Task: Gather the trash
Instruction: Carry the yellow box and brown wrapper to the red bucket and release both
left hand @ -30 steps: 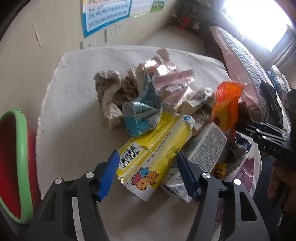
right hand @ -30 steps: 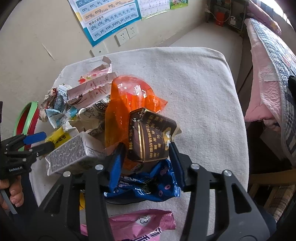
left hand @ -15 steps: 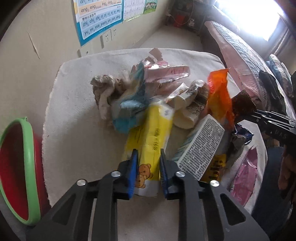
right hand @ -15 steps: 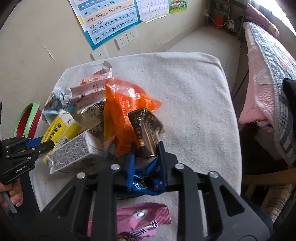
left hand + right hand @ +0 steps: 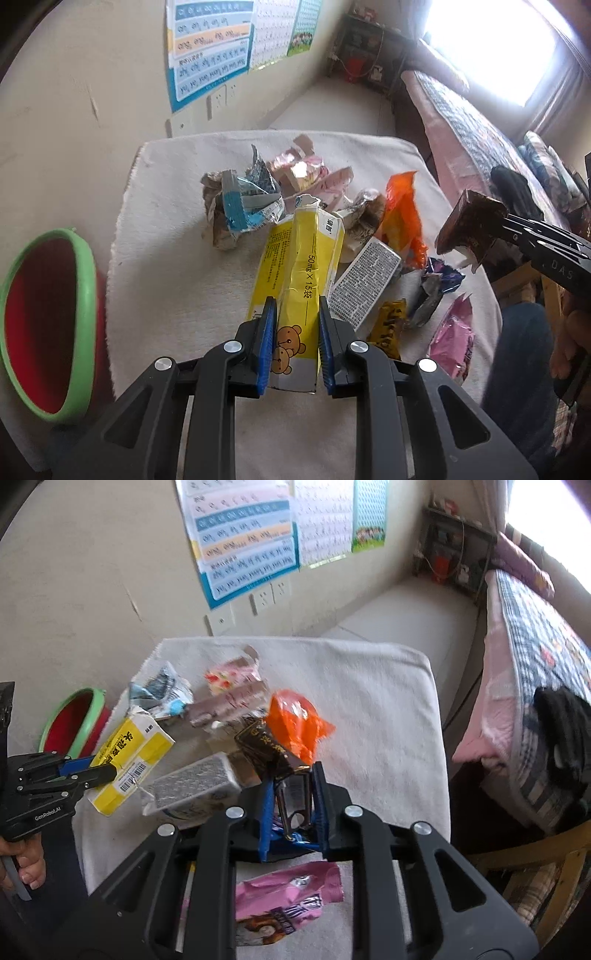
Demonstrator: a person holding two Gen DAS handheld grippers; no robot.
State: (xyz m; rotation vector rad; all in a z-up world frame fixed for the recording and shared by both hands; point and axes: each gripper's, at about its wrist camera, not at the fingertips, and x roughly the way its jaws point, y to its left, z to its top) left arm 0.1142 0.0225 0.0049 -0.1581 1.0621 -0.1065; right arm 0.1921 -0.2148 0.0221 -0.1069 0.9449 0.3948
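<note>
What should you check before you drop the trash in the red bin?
1. Left gripper holds the yellow box: ok, the blue fingers press both its sides.
2. Right gripper holds the brown wrapper: ok, it is pinched and off the cloth, though its jaws are closing a little more.
3. Nothing else hangs from the box: ok in the left wrist view.
4. Blue wrapper is free of the right gripper: cannot tell, it sits right at the fingers.
5. Red bin is open and in sight: ok, left of the cloth.
6. Room in the bin: cannot tell, its bottom is hidden.
</note>
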